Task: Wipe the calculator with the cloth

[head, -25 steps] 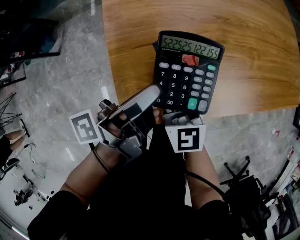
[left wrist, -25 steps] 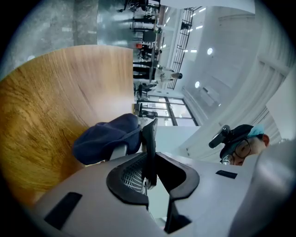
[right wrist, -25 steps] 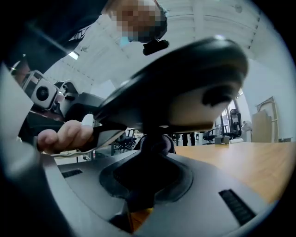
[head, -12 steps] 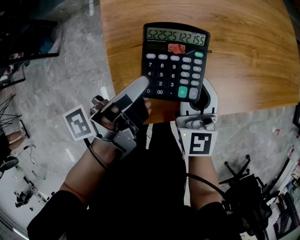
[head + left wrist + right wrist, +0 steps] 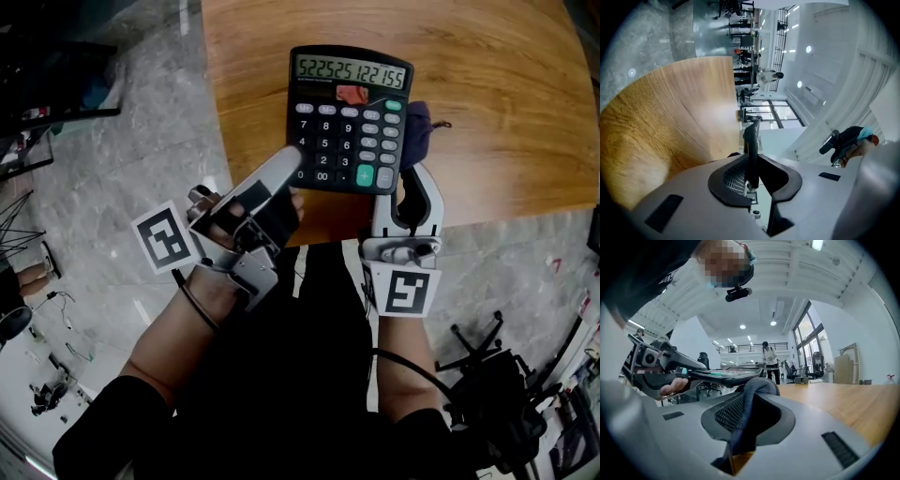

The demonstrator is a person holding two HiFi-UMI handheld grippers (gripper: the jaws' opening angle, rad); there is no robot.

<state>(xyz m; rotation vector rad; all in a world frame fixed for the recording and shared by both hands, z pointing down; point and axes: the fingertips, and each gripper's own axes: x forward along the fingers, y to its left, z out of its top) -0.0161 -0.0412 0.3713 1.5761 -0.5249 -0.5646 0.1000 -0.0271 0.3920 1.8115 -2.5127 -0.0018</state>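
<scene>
The black calculator (image 5: 349,117) is held level above the wooden table (image 5: 506,112), its display lit with digits. My left gripper (image 5: 293,167) is shut on its lower left corner; in the left gripper view the calculator (image 5: 751,140) stands edge-on between the pads. My right gripper (image 5: 410,176) is shut on a dark blue cloth (image 5: 416,129), which bunches against the calculator's right edge. In the right gripper view the cloth (image 5: 757,392) fills the jaws, with the calculator (image 5: 726,375) just to its left.
The table's front edge runs just under the calculator, with grey marble floor (image 5: 141,169) to the left and below. A black office chair (image 5: 487,375) stands at the lower right. A person's hand (image 5: 670,387) and the left gripper show at the left of the right gripper view.
The calculator has shifted slightly left and up in the head view. My right gripper has slid out from under it to the right, and the cloth now shows beside the calculator's right edge.
</scene>
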